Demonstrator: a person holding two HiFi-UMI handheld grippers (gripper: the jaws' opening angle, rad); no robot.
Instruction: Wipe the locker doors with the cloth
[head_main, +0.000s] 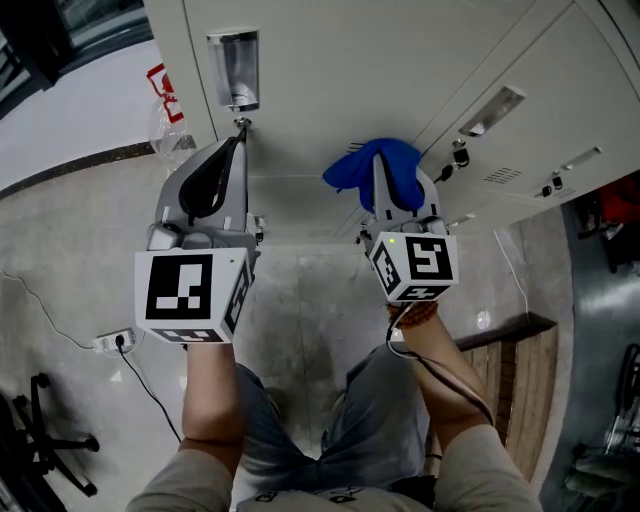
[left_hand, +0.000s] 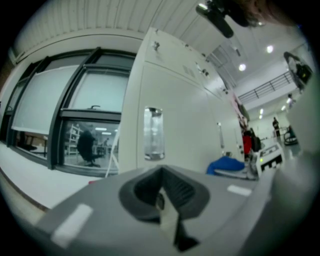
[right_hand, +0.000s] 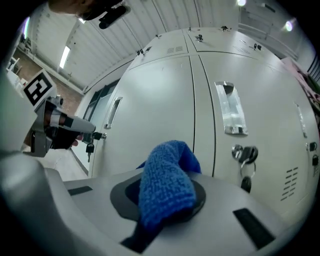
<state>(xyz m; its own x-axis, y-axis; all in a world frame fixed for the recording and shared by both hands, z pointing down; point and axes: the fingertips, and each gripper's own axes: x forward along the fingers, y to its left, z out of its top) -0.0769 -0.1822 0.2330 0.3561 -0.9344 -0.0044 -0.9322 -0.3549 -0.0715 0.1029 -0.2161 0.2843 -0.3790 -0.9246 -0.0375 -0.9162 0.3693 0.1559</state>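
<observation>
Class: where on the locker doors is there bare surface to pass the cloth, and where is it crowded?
Bare: the door panel above the cloth, left of the door seam. Crowded: right of that seam, with the label holder, keyed lock and vent slots.

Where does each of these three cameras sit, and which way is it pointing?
Head view: on the person's head, looking steeply down at the left gripper, right gripper and forearms before the locker doors.
Left gripper view: rides the left gripper, faces the lockers and a window; its shut jaws show.
Right gripper view: rides the right gripper, faces the doors; its jaws clamp the blue cloth.
Shared: all three show the cloth.
</observation>
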